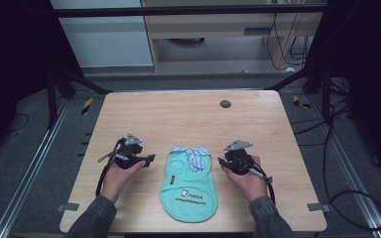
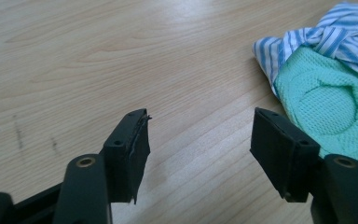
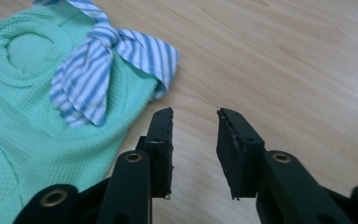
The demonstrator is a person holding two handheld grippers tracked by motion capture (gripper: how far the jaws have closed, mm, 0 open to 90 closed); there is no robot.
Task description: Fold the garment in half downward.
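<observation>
Nothing grasped yet: both grippers' fingers [image 2: 130, 154] spread and empty, the mint shirt [image 1: 188, 191] lying flat between them on the table [image 1: 178, 114].

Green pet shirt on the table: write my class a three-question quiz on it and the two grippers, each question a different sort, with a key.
1. True or false: the left gripper is clamped on the green pet shirt.
2. Multiple choice: the blue-striped collar lies at which end of the shirt? A) the end nearest the person B) the end farthest from the person C) underneath it
3. Fill in: on the wooden table, the shirt lies ____ the left gripper and the right gripper.

Key
1. False: its jaws stand open over bare wood, beside the shirt.
2. B
3. between
</observation>
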